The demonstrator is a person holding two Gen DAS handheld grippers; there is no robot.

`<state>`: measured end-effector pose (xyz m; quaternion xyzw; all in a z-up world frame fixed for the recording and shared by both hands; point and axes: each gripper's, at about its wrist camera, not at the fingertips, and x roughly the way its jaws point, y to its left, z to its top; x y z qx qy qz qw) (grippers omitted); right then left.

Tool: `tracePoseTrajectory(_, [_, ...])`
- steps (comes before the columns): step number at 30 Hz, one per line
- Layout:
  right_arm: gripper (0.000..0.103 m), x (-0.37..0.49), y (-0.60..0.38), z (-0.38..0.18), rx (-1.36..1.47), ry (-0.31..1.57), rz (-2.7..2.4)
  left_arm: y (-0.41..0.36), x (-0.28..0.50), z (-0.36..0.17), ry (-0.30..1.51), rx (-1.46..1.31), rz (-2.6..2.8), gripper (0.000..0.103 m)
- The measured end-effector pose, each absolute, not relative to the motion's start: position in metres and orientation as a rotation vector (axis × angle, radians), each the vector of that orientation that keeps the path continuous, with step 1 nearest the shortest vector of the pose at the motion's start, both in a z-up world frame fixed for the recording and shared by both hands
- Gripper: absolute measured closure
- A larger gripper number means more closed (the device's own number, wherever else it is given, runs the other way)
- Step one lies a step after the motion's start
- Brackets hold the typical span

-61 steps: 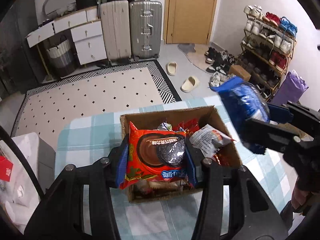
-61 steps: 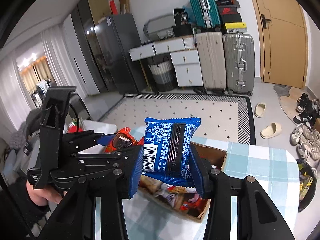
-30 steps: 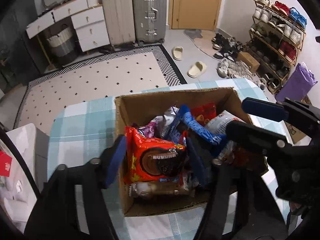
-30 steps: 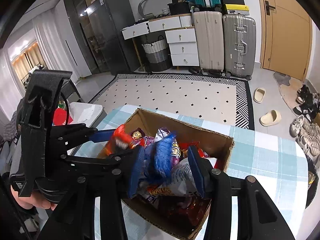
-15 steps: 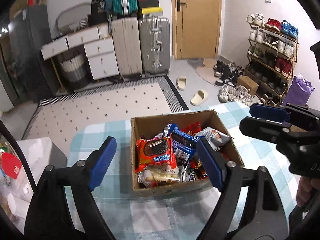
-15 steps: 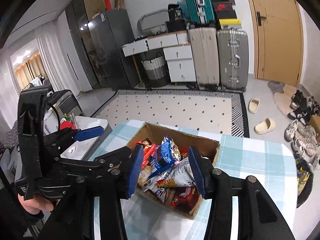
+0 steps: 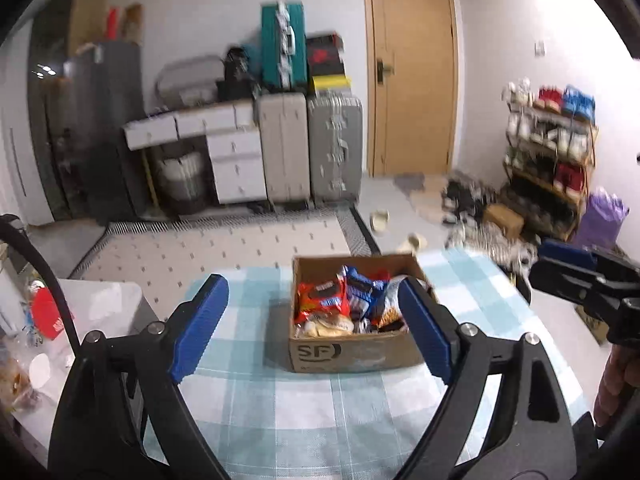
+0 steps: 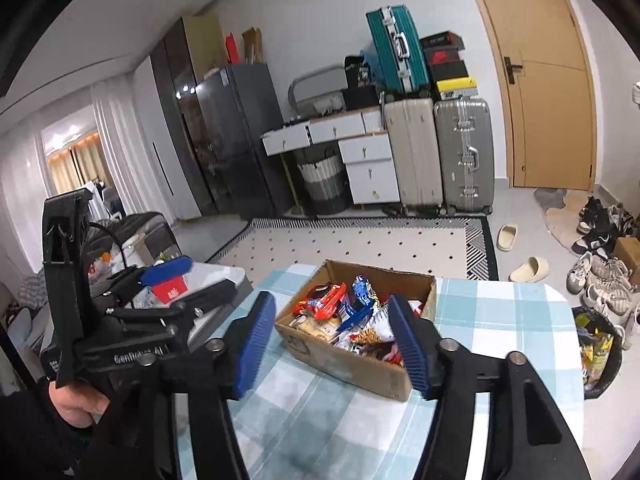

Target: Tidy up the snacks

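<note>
Both hand-held grippers, left [image 7: 312, 328] and right [image 8: 332, 340], are held wide and empty above the desk [image 7: 360, 408]. The snacks [image 7: 344, 304] lie packed in the box [image 7: 352, 354]. Placement is judged complete; next, any stray packets need locating.

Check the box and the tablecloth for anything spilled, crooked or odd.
Nothing has spilled: the checked tablecloth around the cardboard box is bare. Inside, the red cookie pack and blue pack stand jumbled on edge, poking above the rim.
</note>
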<state>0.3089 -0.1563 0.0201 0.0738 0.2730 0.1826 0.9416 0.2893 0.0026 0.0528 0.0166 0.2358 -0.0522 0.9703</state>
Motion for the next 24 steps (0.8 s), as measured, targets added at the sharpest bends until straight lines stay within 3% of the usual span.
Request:
tracePoseTrajectory(3, [0.033,0.279,-0.162,0.023,0.155,0.525,0.364,0.011,0.258,0.063,0.443,0.021,-0.071,0.001])
tracePoseTrajectory(10, [0.013,0.216,-0.171,0.030,0.131,0.446,0.332,0.031,0.193,0.078,0.401,-0.017,-0.086,0.001])
tracePoseTrajectory(24, [0.001,0.110,-0.157,0.013,0.049,0.274,0.354,0.063,0.123,0.055,0.370,-0.075,-0.048,0.001])
